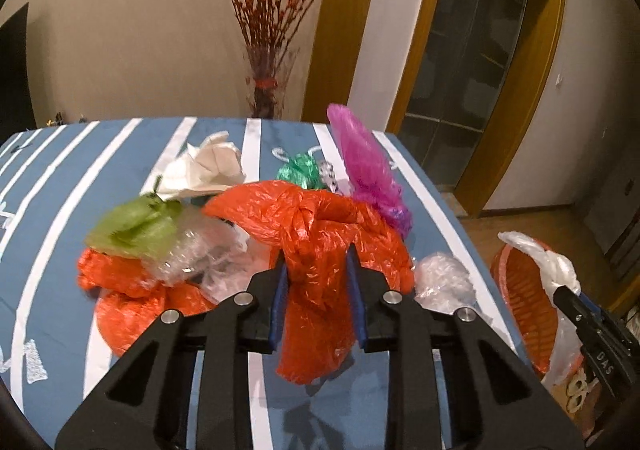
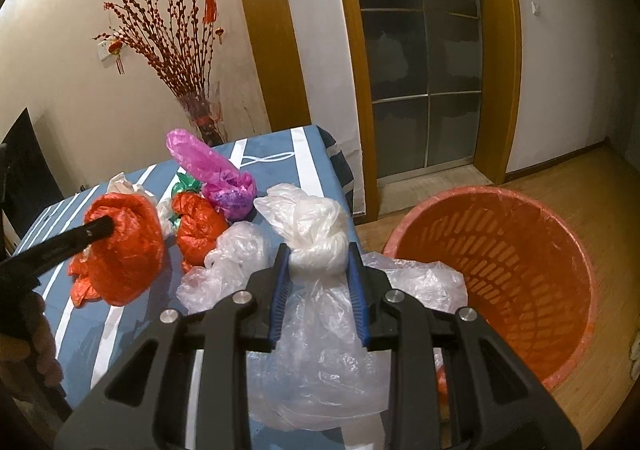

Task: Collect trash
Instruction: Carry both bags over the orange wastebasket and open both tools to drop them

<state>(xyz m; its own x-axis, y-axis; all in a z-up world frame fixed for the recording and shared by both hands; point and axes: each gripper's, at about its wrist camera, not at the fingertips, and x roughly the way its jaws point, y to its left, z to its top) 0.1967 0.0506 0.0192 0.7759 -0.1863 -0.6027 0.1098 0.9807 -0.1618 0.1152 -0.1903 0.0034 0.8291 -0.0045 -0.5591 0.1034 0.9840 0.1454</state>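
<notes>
Right gripper: its jaws are squeezed on the knot of a white bag, which hangs down loose
Left gripper: its jaws are pinched on the twisted neck of a red bag; the rest of that bag droops under the fingers
Bin: orange, full of holes, on the floor just beside the table's edge, to the right of the white bag
Step now: I think the white bag goes in the bin first, since it is the closest
How to do it well: carry the bag right over the middle of the bin before letting go, so the floppy part does not catch on the rim
Left side tip: lift the red bag slowly, as it touches the other bags and could drag them along
Table: blue cloth with white stripes
More trash farther back: a green bag, a clear bag, a pink bag standing up, and white paper
</notes>
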